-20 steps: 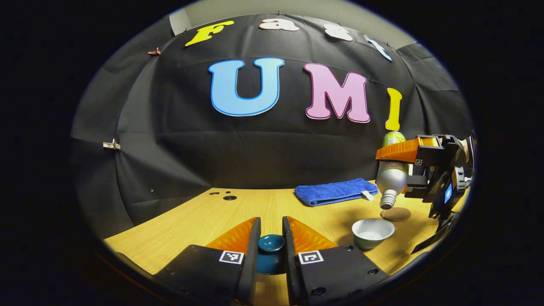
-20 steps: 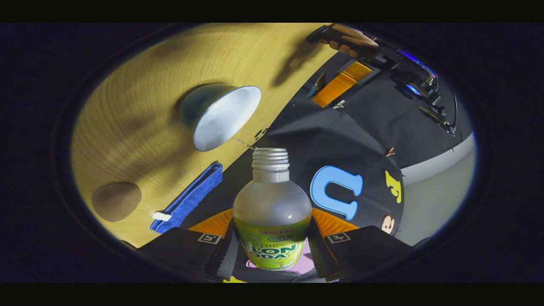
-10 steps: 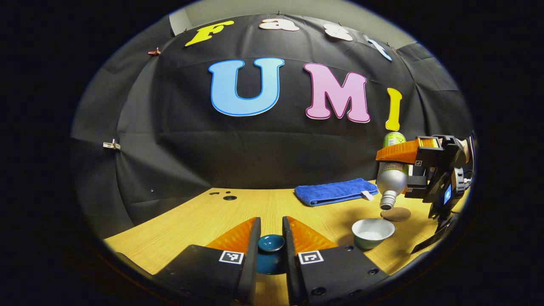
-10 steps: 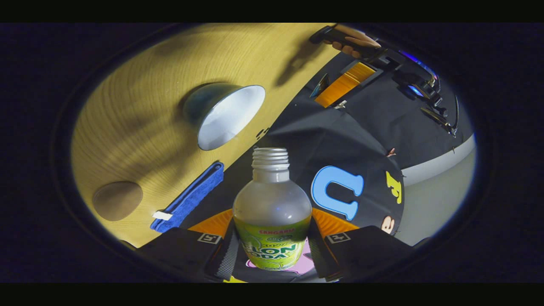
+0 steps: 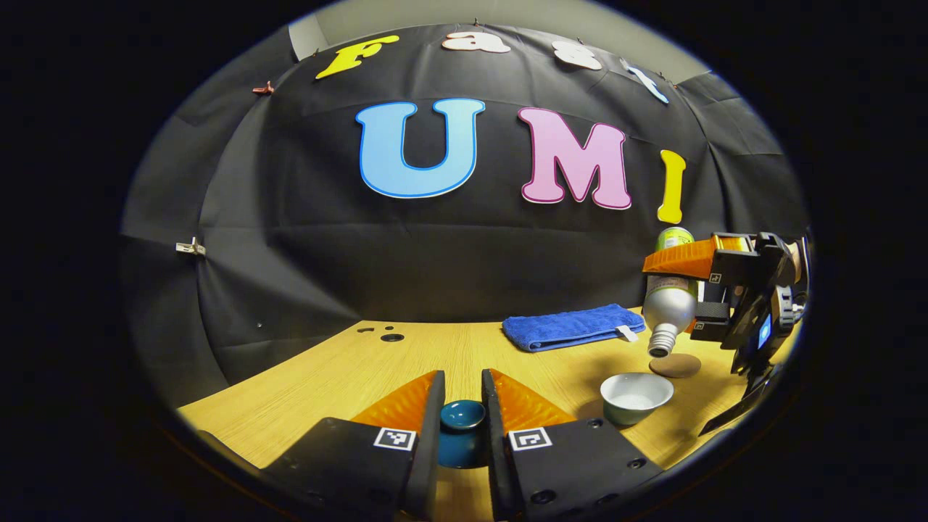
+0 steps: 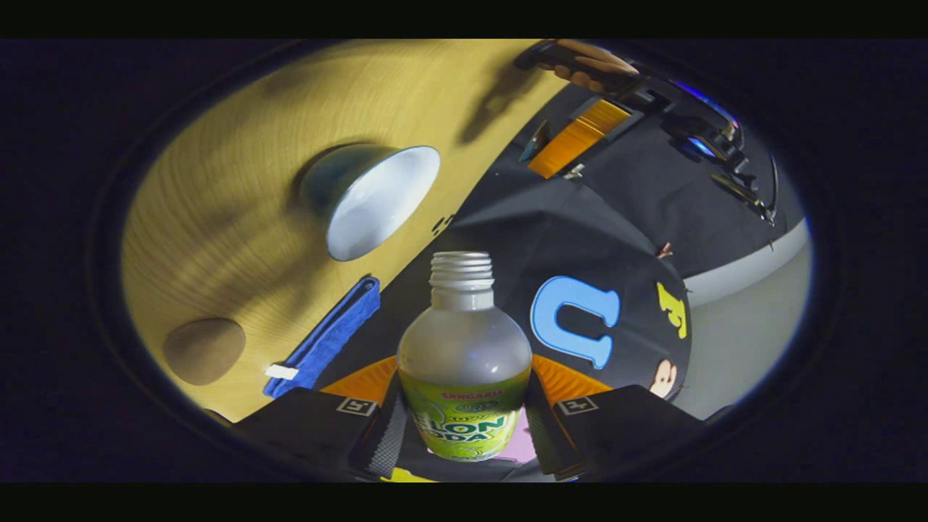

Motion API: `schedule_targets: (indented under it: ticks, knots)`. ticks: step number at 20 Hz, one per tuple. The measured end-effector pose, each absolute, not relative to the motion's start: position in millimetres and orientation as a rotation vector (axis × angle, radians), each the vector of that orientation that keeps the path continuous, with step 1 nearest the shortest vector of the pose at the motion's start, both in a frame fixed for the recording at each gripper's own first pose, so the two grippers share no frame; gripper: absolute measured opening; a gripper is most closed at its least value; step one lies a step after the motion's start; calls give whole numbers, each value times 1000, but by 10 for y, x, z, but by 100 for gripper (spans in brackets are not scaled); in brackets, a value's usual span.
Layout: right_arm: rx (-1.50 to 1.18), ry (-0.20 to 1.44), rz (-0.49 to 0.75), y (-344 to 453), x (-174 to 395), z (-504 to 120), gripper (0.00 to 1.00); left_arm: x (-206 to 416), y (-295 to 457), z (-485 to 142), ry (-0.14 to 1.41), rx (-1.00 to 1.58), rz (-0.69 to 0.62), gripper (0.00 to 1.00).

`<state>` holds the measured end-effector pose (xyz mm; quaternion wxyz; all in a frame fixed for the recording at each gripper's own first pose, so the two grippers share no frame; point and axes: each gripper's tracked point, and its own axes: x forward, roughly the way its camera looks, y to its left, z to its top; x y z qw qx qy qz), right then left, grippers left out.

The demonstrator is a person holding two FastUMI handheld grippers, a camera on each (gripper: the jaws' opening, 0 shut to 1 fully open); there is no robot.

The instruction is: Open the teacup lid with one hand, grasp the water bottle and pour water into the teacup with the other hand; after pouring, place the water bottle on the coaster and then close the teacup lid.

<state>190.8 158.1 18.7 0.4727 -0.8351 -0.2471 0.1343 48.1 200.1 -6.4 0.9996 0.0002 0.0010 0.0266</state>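
bare table (image 5: 348, 377) left | blue towel (image 5: 569, 326) at back | teacup (image 5: 636, 397) near coaster (image 5: 676, 365)

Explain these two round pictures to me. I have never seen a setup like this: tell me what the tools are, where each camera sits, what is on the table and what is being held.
There is no robot here. A person holds a two-finger gripper in each hand, and each gripper carries a fisheye camera that looks forward along its own fingers.

In the left gripper view, the left gripper is closed on the dark blue teacup lid, low over the wooden table. Farther right stand the open teacup, a round brown coaster and a folded blue towel.

In the right gripper view, the right gripper grips the water bottle, uncapped. The left gripper view shows it tipped mouth-down above the teacup. I cannot make out a stream of water.
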Motion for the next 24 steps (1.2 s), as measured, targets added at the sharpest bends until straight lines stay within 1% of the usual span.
schedule_targets:
  ticks: [3, 4, 5, 6, 7, 8, 10, 14, 15, 20, 22, 24]
  knots:
    - [-1899, -512, 309, 1470, 1865, 174, 74, 473, 2003, -54, 2, 1, 54, 35]
    - [-1820, -463, 310, 1395, 1874, 166, 72, 475, 2003, -61, 2, 1, 54, 35]
    - [-1733, -412, 300, 1326, 1871, 175, 74, 480, 2003, -63, 2, 1, 55, 33]
    - [-1634, -354, 291, 1225, 1855, 181, 74, 475, 2001, -65, 0, 2, 55, 35]
    - [-1517, -295, 286, 1124, 1840, 163, 75, 478, 1999, -61, 1, 2, 55, 33]
    - [-1388, -239, 283, 1041, 1817, 162, 75, 473, 1999, -61, 0, 2, 55, 35]
    - [-1120, -130, 289, 831, 1739, 74, 75, 480, 1999, -63, 0, 2, 55, 35]
    - [-683, 95, 298, 515, 1913, -26, 75, 482, 1996, -62, 0, 3, 55, 34]
    - [-598, 117, 307, 484, 1972, -32, 76, 484, 1996, -60, 0, 3, 55, 35]
    - [-115, 176, 352, 465, 2101, -196, 75, 480, 1994, -63, -1, 3, 56, 32]
    - [-19, 184, 345, 360, 2193, -281, 75, 480, 1996, -61, -1, 3, 55, 32]
    - [35, 133, 325, 309, 2266, -211, 75, 479, 1994, -61, -1, 3, 55, 32]
